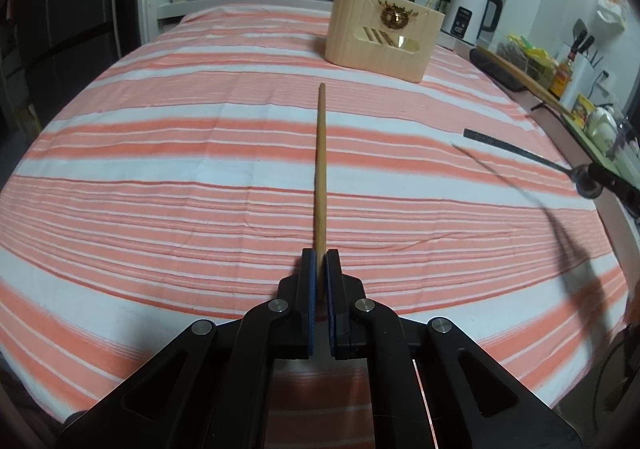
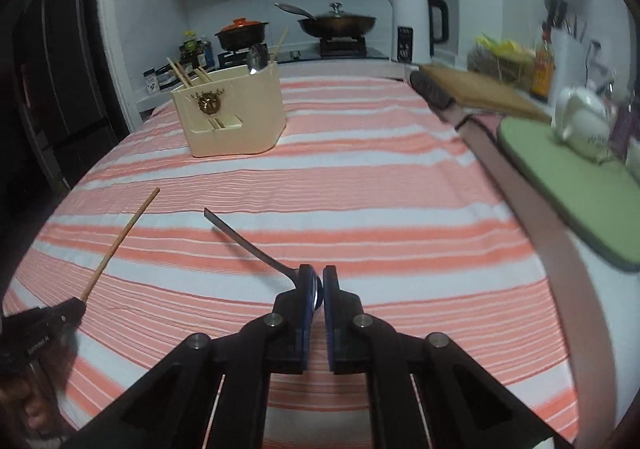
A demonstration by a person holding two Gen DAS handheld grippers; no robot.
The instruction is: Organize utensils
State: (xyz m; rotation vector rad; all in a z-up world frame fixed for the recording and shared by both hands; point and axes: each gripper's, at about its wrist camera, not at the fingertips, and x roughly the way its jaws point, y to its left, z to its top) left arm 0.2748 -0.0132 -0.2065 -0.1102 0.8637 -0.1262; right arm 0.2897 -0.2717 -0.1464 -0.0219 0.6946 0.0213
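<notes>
My left gripper (image 1: 320,257) is shut on the near end of a wooden chopstick (image 1: 321,161), which points straight ahead over the striped cloth toward a cream utensil holder (image 1: 380,45). The right wrist view has that chopstick (image 2: 120,241) slanting up from the left gripper (image 2: 76,307) at the lower left. My right gripper (image 2: 319,273) is shut on the bowl of a metal spoon (image 2: 248,245), its dark handle sticking out to the front left above the cloth. The holder (image 2: 236,113) stands far ahead on the left, with chopsticks (image 2: 184,73) and a spoon (image 2: 256,57) standing in it.
An orange-and-white striped cloth (image 2: 360,185) covers the table. Along the right edge lie a wooden board (image 2: 480,89), a green mat (image 2: 568,185) and a white teapot (image 2: 580,121). Behind the table are a white kettle (image 2: 412,29), a pan (image 2: 340,23) and a pot (image 2: 240,31).
</notes>
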